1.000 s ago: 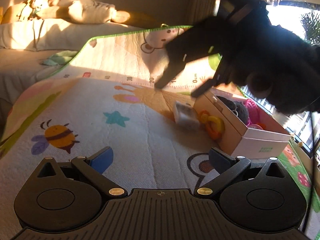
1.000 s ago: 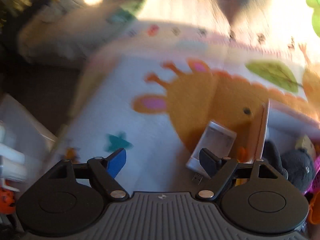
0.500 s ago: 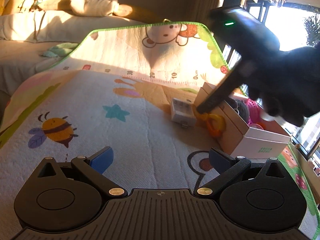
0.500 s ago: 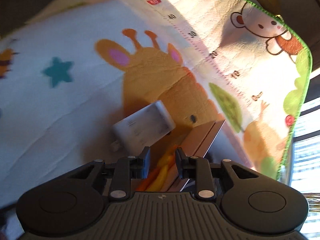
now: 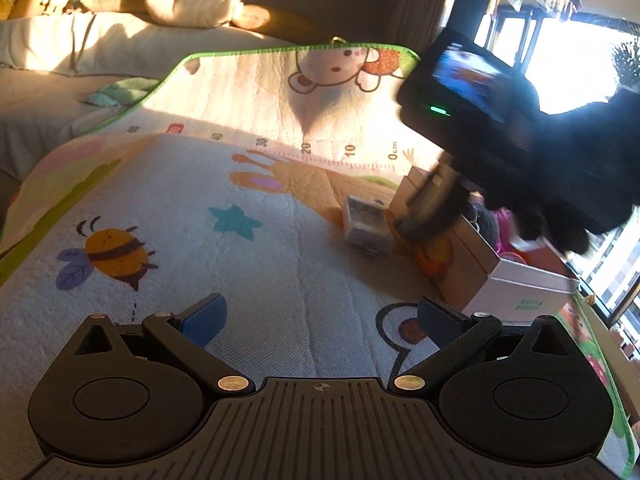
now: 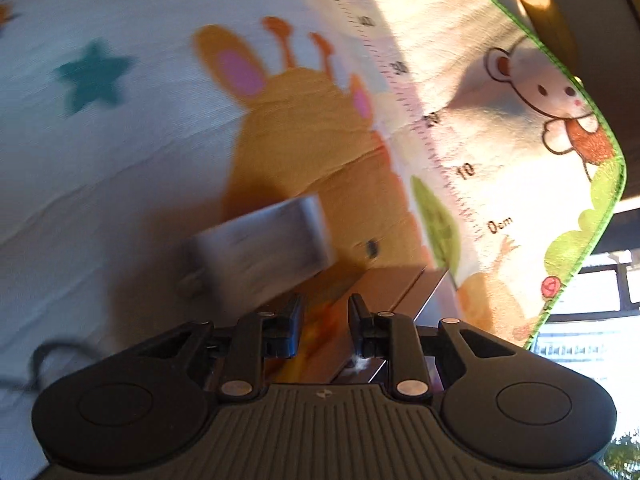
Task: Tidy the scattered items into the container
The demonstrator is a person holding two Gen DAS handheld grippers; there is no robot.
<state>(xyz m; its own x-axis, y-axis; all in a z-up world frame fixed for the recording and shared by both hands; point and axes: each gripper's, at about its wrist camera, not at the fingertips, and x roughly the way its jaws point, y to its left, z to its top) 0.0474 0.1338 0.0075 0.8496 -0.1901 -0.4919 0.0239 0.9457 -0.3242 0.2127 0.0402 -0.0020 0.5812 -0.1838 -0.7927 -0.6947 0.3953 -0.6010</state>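
Observation:
A cardboard box (image 5: 508, 276) stands on the play mat at right and holds a dark plush and pink toys. An orange-yellow ring toy (image 5: 434, 258) lies against its left side, next to a small white charger case (image 5: 366, 224). My right gripper (image 6: 324, 320) has its jaws narrowed around the orange ring toy (image 6: 320, 324) at the box wall (image 6: 404, 284); the white case (image 6: 260, 248) lies just left of it. In the left wrist view the right gripper (image 5: 424, 220) reaches down beside the box. My left gripper (image 5: 320, 316) is open and empty over the mat.
The patterned play mat (image 5: 240, 184) covers the surface, its far end raised against a bed (image 5: 60, 60) with pillows. A bright window (image 5: 580, 40) lies at right. The mat's green edge (image 6: 600, 200) runs near the box.
My right gripper swung from open above the mat down to the box's left side and closed its jaws on the orange ring toy. The left gripper stayed still and open.

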